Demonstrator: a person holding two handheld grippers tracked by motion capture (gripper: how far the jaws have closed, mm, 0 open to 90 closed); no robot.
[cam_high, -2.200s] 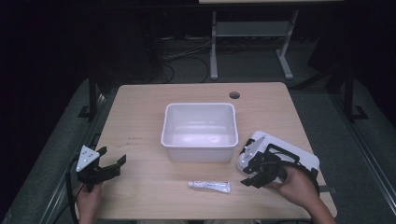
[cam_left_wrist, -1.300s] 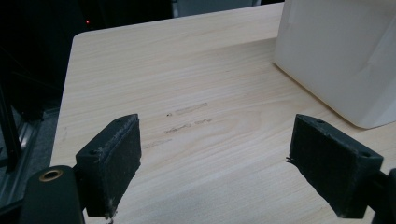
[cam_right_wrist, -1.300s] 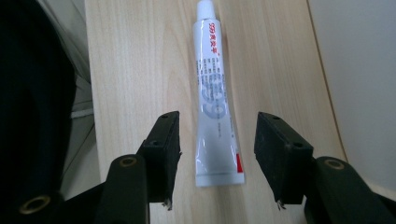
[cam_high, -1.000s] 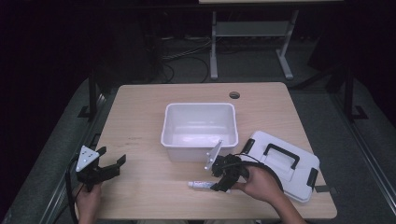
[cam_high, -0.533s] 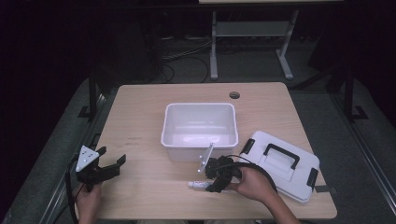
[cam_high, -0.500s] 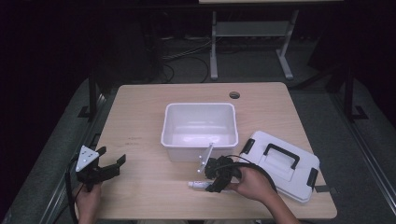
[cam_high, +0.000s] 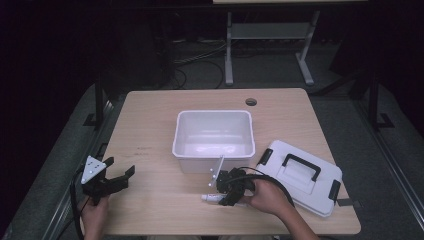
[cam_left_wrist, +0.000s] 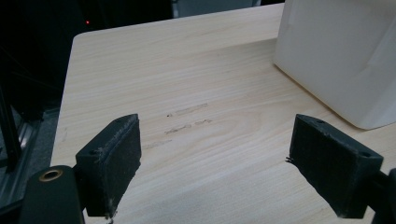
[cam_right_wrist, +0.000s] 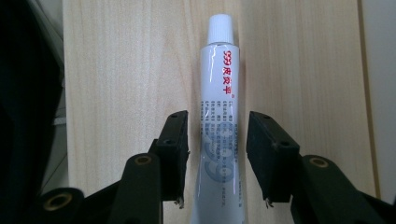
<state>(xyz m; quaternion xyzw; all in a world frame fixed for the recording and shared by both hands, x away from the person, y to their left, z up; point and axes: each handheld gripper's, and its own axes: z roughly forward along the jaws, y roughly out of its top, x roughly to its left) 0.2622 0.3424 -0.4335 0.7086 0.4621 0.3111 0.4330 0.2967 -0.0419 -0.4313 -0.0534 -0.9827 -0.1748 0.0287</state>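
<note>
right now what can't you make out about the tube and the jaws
- Tube tail: cut off by the bottom edge in the right gripper view.
- Small print on the tube: too small to read.
- Contact: the right gripper has its jaws either side of the tube with slim gaps; grip cannot be told.
- High view: the right gripper and hand cover most of the tube.

This looks like a lab or recording room: a lone wooden bench (cam_high: 150, 125) on dark carpet, loose cables (cam_high: 197, 65) and a grey metal stand (cam_high: 267, 42) at twelve o'clock, darkness all round.
</note>
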